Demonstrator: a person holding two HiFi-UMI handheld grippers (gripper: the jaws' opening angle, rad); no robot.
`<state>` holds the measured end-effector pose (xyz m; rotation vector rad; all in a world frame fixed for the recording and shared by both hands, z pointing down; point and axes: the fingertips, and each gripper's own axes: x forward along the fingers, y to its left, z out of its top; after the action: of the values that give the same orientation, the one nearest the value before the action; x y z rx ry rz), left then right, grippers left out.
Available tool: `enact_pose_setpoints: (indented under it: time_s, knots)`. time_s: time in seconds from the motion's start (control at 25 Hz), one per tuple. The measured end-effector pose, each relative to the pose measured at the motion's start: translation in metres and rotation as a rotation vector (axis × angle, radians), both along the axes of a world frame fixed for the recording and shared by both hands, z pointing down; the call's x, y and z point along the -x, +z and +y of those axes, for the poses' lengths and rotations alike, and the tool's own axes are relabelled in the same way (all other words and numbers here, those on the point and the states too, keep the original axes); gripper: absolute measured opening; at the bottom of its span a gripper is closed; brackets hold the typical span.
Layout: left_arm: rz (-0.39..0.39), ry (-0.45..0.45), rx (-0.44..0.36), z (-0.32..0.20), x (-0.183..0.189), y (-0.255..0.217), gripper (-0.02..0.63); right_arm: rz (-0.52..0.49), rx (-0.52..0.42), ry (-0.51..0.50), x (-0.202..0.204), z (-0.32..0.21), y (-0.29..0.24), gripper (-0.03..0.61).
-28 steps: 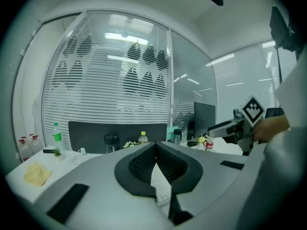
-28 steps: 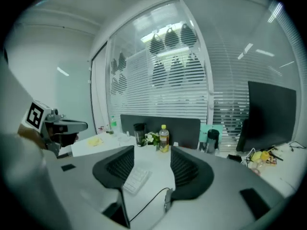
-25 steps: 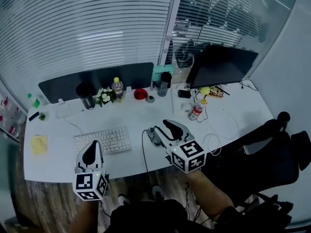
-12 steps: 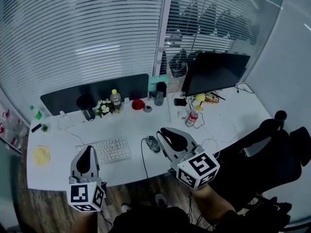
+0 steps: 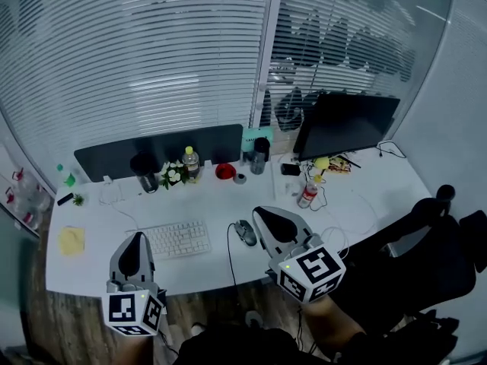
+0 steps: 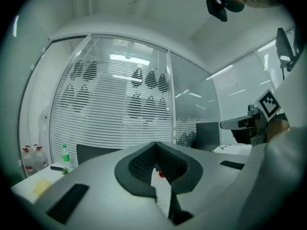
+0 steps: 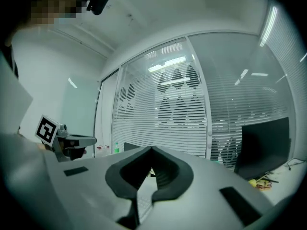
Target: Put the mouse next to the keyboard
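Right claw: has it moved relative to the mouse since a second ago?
Yes. The right claw, shut and empty, has pulled back and to the right off the mouse, which now lies clear on its left, beside the keyboard.

On your desk (image 5: 365,192) the mouse (image 5: 246,233) lies just right of the keyboard (image 5: 176,239), both toward the near edge. The monitor (image 5: 344,124) stands at the far right with a bottle (image 5: 307,194) between it and the mouse, and a panel (image 5: 160,147) runs along the far edge behind the keyboard.

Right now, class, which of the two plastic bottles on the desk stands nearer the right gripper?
The red-labelled bottle in front of the monitor, closest to the right gripper; the yellow-capped bottle stands farther left, beside the flowers.
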<state>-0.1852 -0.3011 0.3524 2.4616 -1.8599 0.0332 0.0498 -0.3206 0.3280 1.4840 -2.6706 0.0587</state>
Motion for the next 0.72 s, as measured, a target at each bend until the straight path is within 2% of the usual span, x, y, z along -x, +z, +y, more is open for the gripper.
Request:
enact_pose_setpoints:
  time_s: [0.72]
  knots:
    - [-0.015, -0.01, 0.023, -0.004, -0.011, -0.002, 0.029, 0.014, -0.001, 0.004, -0.004, -0.01, 0.001, -0.002]
